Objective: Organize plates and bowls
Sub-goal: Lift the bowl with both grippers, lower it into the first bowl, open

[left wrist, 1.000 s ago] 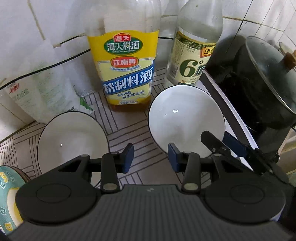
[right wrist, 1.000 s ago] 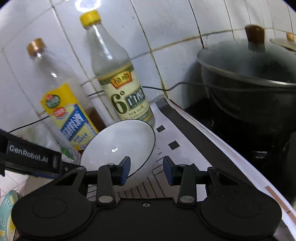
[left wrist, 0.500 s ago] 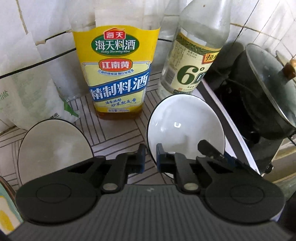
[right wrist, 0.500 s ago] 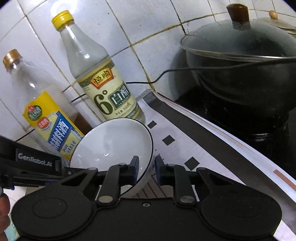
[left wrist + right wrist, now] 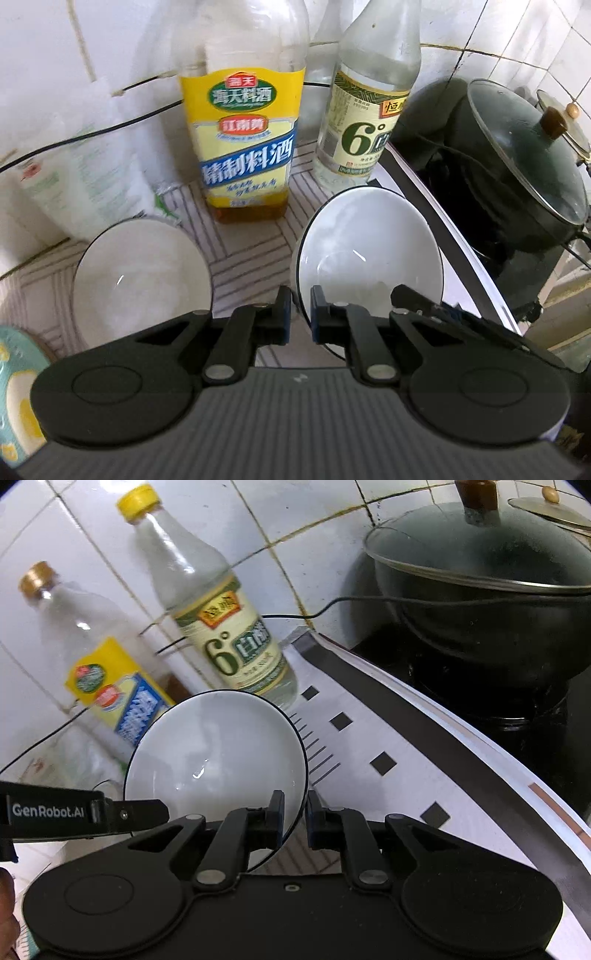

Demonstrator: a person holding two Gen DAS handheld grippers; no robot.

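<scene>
A white bowl with a thin dark rim [image 5: 369, 251] sits between both grippers, in front of two bottles. My left gripper [image 5: 300, 314] is shut on the bowl's near-left rim, which runs between its blue pads. My right gripper [image 5: 295, 812] is shut on the opposite rim of the same bowl [image 5: 218, 749]. In the right wrist view the left gripper's black fingers [image 5: 129, 814] reach in at the bowl's left side. A second white bowl [image 5: 140, 273] stands apart on the counter to the left. At the far lower left lies part of a teal and yellow plate [image 5: 14, 387].
A yellow-labelled cooking wine bottle [image 5: 247, 147] and a clear vinegar bottle [image 5: 365, 122] stand close behind the bowls against the tiled wall. A dark wok with a glass lid [image 5: 517, 158] sits on the stove to the right. A white plastic bag [image 5: 81, 177] leans at the back left.
Both grippers stood open around the bowl's rim a second ago; their jaws have since closed onto it, one on each side. The bowl now looks slightly tilted.
</scene>
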